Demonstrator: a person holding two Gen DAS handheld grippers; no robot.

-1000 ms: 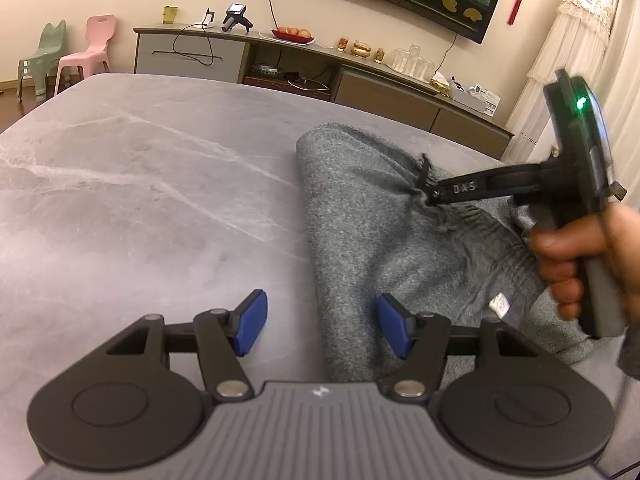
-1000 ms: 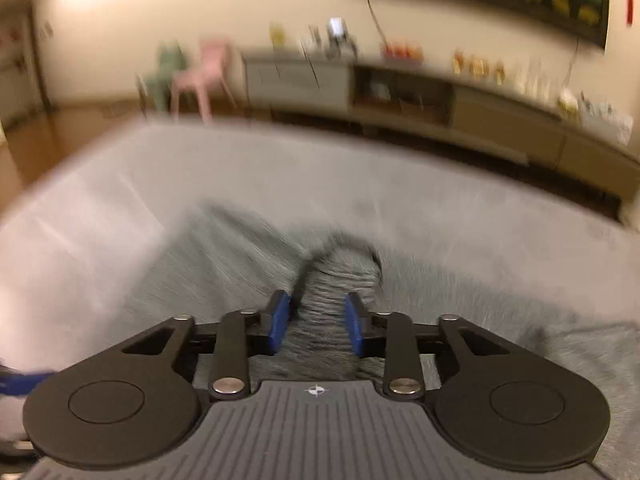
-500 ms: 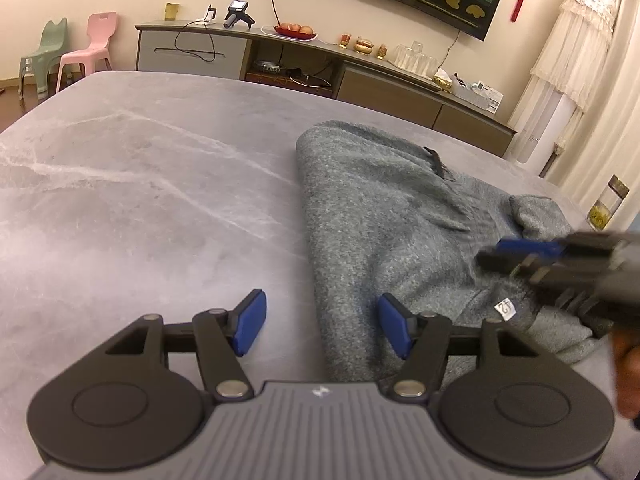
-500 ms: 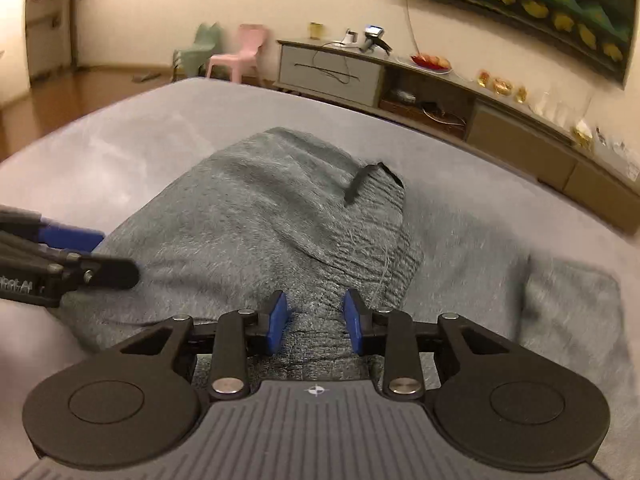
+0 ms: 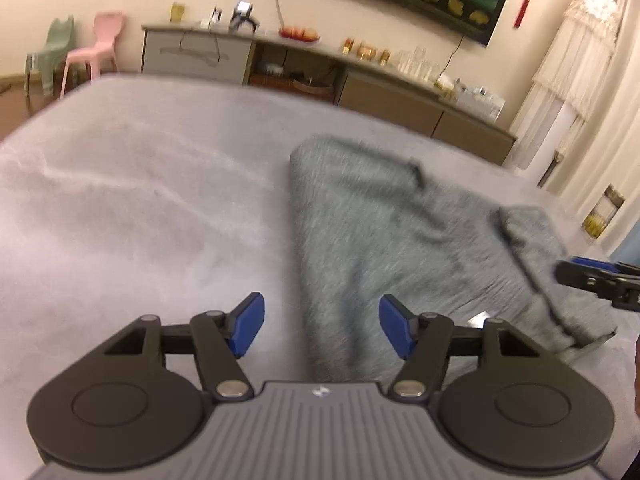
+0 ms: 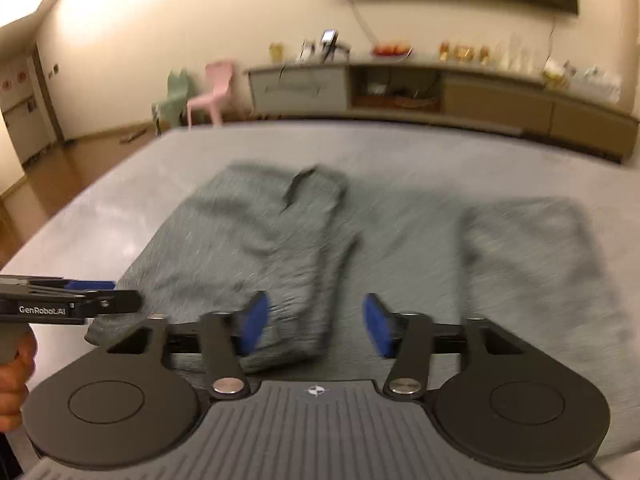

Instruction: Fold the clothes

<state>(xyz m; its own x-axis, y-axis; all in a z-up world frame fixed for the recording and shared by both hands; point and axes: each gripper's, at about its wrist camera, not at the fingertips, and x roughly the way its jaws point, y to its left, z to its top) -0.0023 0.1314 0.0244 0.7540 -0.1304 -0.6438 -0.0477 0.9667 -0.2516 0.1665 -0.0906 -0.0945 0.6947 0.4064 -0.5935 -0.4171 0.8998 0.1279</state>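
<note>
Fold laid down, grip let go.
Right hand-held gripper now opening, nothing pinched; left hand-held gripper spread, empty; grey garment lying folded on the surface, next fold due.

— What is seen behind the grey marbled worktop?
— A long low sideboard is set against a cream wall, with a pink chair and a green chair beside it.
— And on the right?
— White curtains are hung there.
</note>
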